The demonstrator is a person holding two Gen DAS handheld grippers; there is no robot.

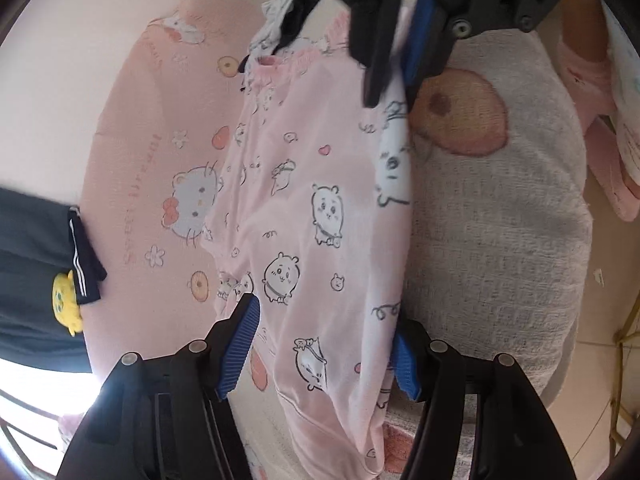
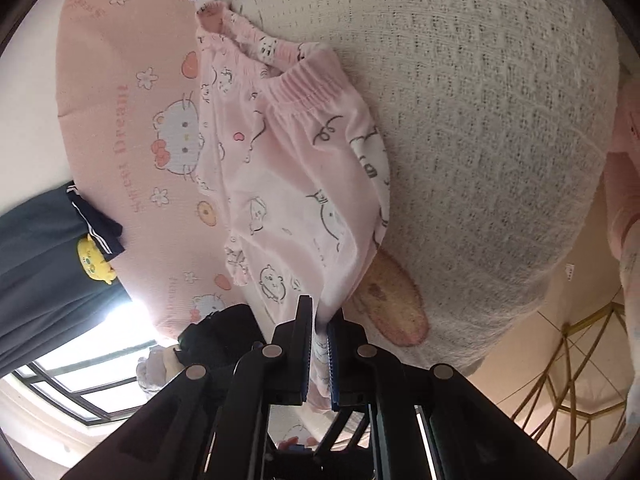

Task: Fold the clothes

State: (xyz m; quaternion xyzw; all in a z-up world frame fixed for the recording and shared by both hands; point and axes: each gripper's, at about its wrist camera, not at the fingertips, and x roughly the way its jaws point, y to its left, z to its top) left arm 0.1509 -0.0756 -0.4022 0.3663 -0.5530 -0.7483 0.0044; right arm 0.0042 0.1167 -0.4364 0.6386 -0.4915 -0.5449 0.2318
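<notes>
Your right claw (image 2: pixel 319 334) is clenched on the pink pajama shorts' (image 1: pixel 320 208) edge; your left claw (image 1: pixel 326 348) straddles them, released, over the bed (image 1: pixel 132 128).

We note bare pink sheet (image 1: pixel 132 128) left of the pink trousers (image 1: pixel 304 216), open up to the dark garment (image 1: pixel 36 280) at far left. Right, the grey blanket (image 1: pixel 500 220) lies clear; the right tool (image 1: pixel 394 68) blocks the trousers' far end.
</notes>
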